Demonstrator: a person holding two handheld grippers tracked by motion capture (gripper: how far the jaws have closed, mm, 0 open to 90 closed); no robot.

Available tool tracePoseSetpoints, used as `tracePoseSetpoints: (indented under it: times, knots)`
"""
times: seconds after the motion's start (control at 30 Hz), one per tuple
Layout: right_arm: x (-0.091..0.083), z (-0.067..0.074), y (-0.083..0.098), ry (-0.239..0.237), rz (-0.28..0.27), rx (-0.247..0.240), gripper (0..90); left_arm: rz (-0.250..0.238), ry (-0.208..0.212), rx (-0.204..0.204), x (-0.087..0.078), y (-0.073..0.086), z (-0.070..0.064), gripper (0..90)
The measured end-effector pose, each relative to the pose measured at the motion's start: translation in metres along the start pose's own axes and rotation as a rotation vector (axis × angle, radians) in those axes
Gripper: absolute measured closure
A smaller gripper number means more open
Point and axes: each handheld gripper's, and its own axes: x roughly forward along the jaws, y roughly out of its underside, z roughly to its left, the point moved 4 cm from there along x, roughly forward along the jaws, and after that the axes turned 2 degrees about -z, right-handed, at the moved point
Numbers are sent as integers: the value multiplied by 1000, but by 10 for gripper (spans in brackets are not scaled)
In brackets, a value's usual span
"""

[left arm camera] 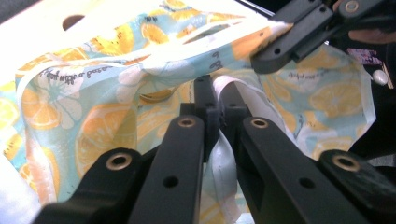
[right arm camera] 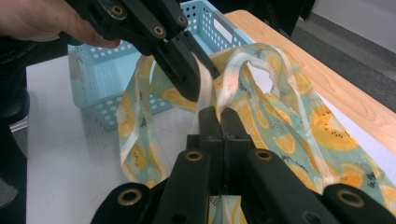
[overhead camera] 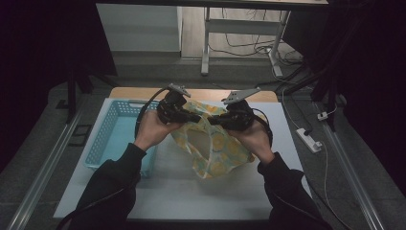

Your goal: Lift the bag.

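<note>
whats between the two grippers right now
In the high view, the lemon-print cloth spans from the left gripper to the right gripper, each shut on its edge.

Dim lab or workshop, bare table frame (overhead camera: 239, 36), floor cables (overhead camera: 249, 48), power strip (overhead camera: 309, 140)

Overhead camera, two close claw cameras, sharing bag (overhead camera: 210, 143).

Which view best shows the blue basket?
The high view: the blue basket sits whole on the table's left, beside the lemon-print garment. The right gripper view catches one perforated corner behind the other gripper.
</note>
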Motion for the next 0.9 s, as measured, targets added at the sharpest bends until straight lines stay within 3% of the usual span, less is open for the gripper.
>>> tracePoseSetpoints:
  times: [0.37,0.53,0.9]
  knots:
    - [-15,-3,-24,21,-30,-22,900,-67,2,20,-21,-30,-2,892]
    - [-24,-4,-36,36,-43,-37,900,-85,-21,40,-30,-43,-3,892]
    - [-40,-8,-65,78,-73,-67,900,-149,-80,46,-55,-68,0,892]
